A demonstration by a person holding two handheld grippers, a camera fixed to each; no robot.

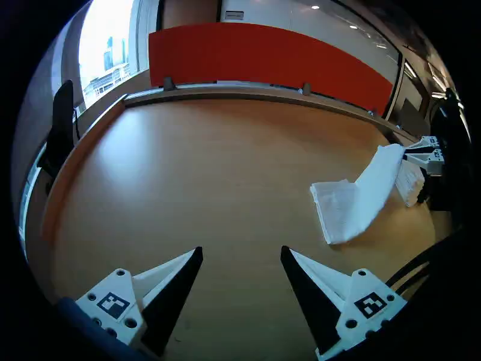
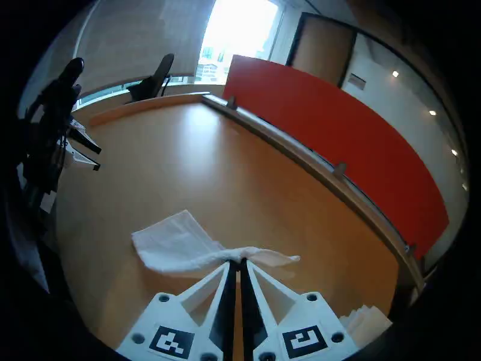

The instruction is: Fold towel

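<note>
Wooden counter [image 1: 210,168] spreads under the left gripper [image 1: 240,248], its jaws apart, while toward the counter's right edge the white towel [image 1: 346,207] lies part-folded, one end lifted by the right gripper [image 2: 238,263], jaws clamped on it, hiding the pinched edge.
</note>
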